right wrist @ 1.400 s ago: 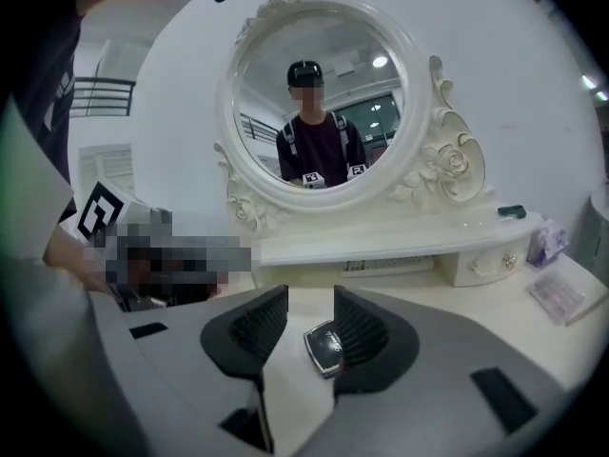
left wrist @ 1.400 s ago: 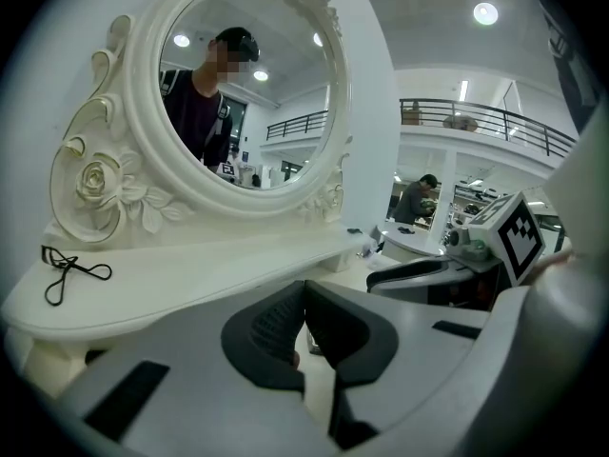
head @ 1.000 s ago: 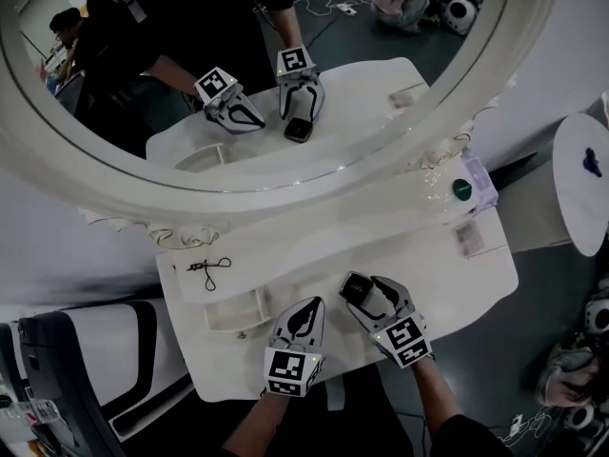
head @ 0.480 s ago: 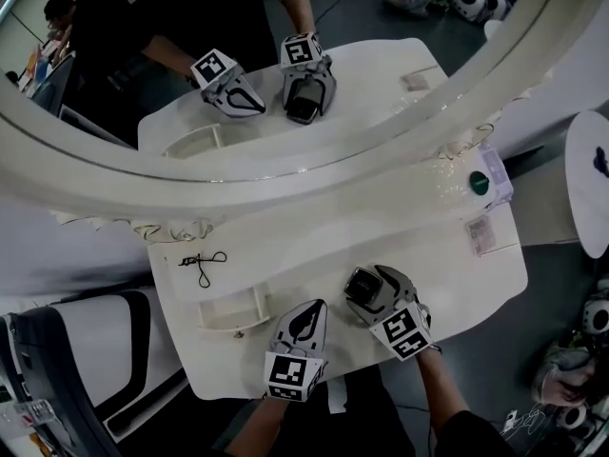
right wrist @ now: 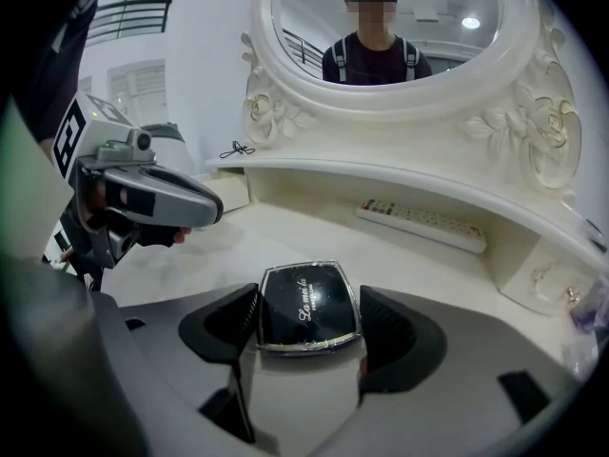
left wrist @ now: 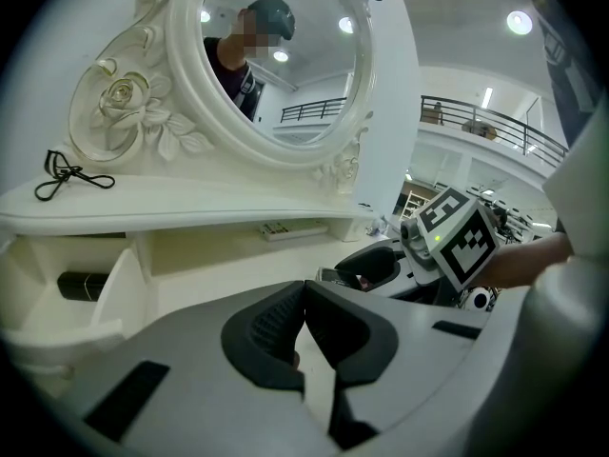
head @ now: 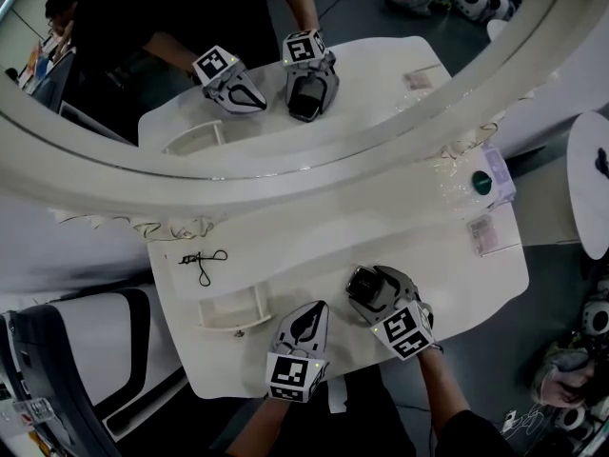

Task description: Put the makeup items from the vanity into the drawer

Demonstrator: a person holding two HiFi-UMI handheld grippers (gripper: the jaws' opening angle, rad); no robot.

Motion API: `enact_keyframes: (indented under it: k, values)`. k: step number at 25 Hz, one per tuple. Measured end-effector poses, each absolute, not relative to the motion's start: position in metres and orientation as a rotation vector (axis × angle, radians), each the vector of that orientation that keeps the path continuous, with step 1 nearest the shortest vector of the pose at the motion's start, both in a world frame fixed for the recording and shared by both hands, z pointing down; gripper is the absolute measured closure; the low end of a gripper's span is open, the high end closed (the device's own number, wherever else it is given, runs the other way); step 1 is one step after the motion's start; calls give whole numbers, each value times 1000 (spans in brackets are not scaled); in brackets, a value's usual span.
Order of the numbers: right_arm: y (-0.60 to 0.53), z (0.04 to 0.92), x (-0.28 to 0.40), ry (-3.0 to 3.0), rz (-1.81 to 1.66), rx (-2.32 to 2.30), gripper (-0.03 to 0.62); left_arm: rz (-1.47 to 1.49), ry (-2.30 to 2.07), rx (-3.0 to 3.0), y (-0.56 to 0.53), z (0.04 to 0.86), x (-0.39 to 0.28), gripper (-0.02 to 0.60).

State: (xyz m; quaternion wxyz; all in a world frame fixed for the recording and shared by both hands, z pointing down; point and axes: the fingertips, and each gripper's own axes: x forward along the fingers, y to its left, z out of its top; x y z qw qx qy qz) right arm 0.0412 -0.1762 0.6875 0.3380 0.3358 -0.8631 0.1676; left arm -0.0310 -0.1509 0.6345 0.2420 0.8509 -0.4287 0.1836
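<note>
A black compact [head: 360, 282] [right wrist: 309, 305] lies flat on the white vanity top [head: 447, 274], between the fingers of my right gripper [head: 366, 289] [right wrist: 309, 320]. That gripper's jaws are spread wide and open, with the pads just off the compact's sides. My left gripper [head: 308, 314] [left wrist: 303, 298] is shut with nothing in it, low over the vanity's front beside the open drawer [head: 228, 312] [left wrist: 114, 298]. A dark tube [left wrist: 84, 284] lies inside the drawer.
A small black wire item [head: 202, 263] [left wrist: 67, 174] rests on the upper shelf at the left. A flat palette [left wrist: 293, 228] [right wrist: 419, 222] lies under the shelf. At the right stand a green-lidded box [head: 482, 181] and a small card [head: 483, 233]. The big round mirror [head: 285, 84] rises behind.
My right gripper's jaws have spread wider around the compact and it has sunk slightly toward the vanity's front. The left gripper has stayed shut and nearly still.
</note>
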Motion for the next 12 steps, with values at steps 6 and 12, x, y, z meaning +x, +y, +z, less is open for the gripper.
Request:
enact_keyframes:
  k: [6, 12]
  values:
    - [-175, 680, 43, -2268, 497, 912, 241, 481, -1182, 2325, -152, 628, -32, 566]
    - [-170, 651, 51, -2296, 512, 992, 241, 463, -1201, 2331, -151, 611, -33, 566]
